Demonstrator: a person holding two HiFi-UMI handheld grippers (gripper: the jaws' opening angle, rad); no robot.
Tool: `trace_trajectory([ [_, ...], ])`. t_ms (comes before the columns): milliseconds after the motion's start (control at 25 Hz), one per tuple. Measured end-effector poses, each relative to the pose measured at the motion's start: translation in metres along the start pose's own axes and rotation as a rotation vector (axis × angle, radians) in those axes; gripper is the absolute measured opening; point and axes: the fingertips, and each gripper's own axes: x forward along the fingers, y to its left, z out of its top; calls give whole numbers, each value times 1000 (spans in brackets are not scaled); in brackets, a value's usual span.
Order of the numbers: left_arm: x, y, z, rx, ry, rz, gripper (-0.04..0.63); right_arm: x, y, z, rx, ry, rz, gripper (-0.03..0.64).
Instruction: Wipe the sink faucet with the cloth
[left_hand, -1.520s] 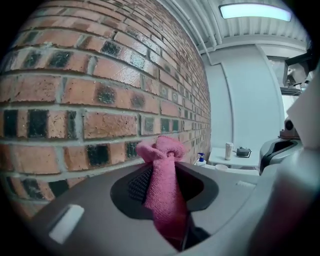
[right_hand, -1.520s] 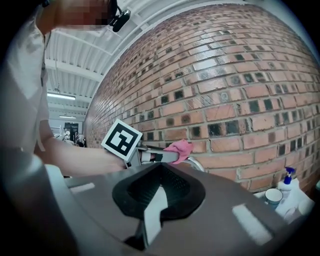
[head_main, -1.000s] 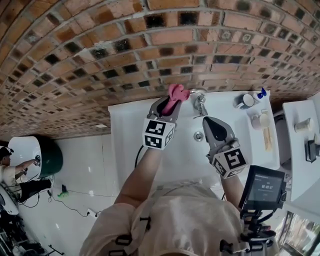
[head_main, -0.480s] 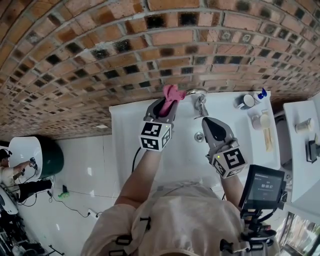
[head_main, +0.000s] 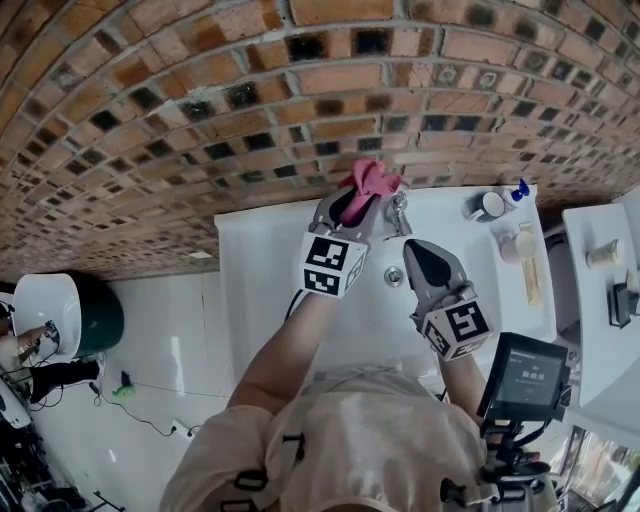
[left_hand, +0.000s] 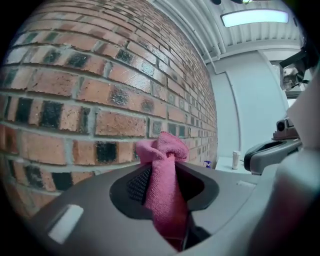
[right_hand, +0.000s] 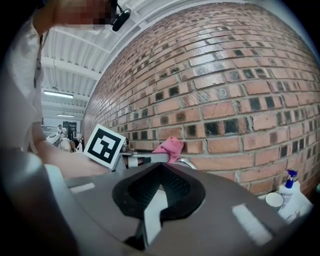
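My left gripper (head_main: 362, 203) is shut on a pink cloth (head_main: 371, 179), whose bunched end sticks out past the jaw tips. The cloth rests against the top of the chrome faucet (head_main: 400, 206) at the back of the white sink (head_main: 260, 270). In the left gripper view the cloth (left_hand: 165, 185) fills the gap between the jaws, with the brick wall behind it. My right gripper (head_main: 410, 248) hovers over the basin just in front of the faucet, shut and holding nothing. From the right gripper view (right_hand: 161, 166) the cloth (right_hand: 170, 146) sits on the faucet's curve (right_hand: 189, 161).
The brick wall (head_main: 200, 110) rises right behind the sink. A cup (head_main: 490, 205), a spray bottle (head_main: 520, 188) and a mug (head_main: 518, 243) stand on the sink's right ledge. The drain (head_main: 394, 275) lies below the faucet. A screen device (head_main: 528, 375) hangs at lower right.
The left gripper with the cloth first drew left, away from the faucet, then swung right and up, so the cloth now sits at the faucet's top. The right gripper stayed put.
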Motion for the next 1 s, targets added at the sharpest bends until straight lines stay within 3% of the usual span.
trace_trajectory([
  [120,-16,13,-15,-37,5,51,123,0,1,-1,2,5,4,-9],
  [320,-28,25,-52,-69,87,108,123,3,5,-4,9,13,24,-9],
  [560,-34,38,-94,-185,176,135,121,4,5,-4,5,10,37,-9],
  [680,-38,33,-78,-169,129,131,120,3,2,-5,10,11,27,-9],
  [880,-28,5,-13,-123,-9,62,118,0,3,-3,16,9,15,-9],
  [1000,-9,-10,4,-97,-25,25,118,-2,5,-3,20,3,12,-9],
])
